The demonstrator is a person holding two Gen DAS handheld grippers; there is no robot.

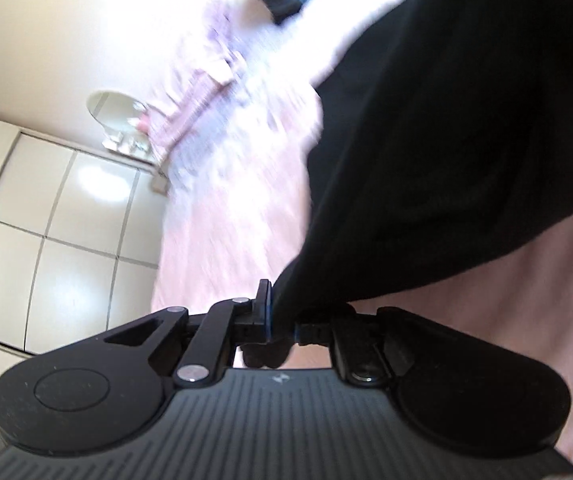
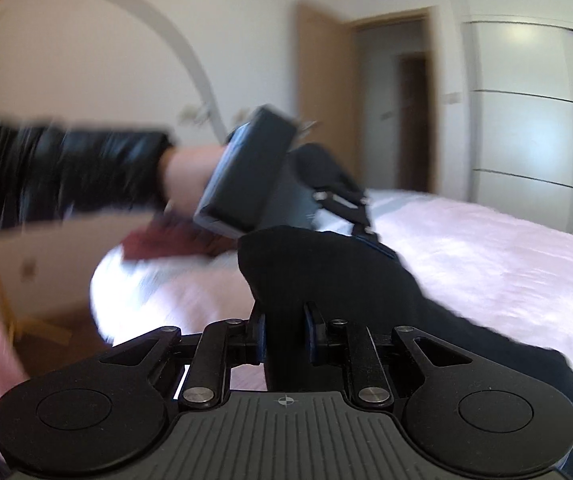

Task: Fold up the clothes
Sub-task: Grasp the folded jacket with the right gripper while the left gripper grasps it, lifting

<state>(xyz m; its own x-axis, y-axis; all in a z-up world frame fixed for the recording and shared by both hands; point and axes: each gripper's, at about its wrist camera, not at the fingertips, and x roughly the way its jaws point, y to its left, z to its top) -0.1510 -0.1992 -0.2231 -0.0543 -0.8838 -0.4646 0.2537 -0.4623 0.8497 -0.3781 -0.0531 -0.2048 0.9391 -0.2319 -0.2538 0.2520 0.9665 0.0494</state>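
Blurred pink bed (image 2: 486,248), black garment (image 1: 446,140) hiding right gripper (image 2: 284,336) fingertips

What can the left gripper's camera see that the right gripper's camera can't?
Only the left wrist view shows the round mirror and the left gripper up close, shut on the black garment. Only the right wrist view shows the open door, a hand and the right gripper pinching that garment. Both show the black garment, the pink bed cover and the white wardrobe.
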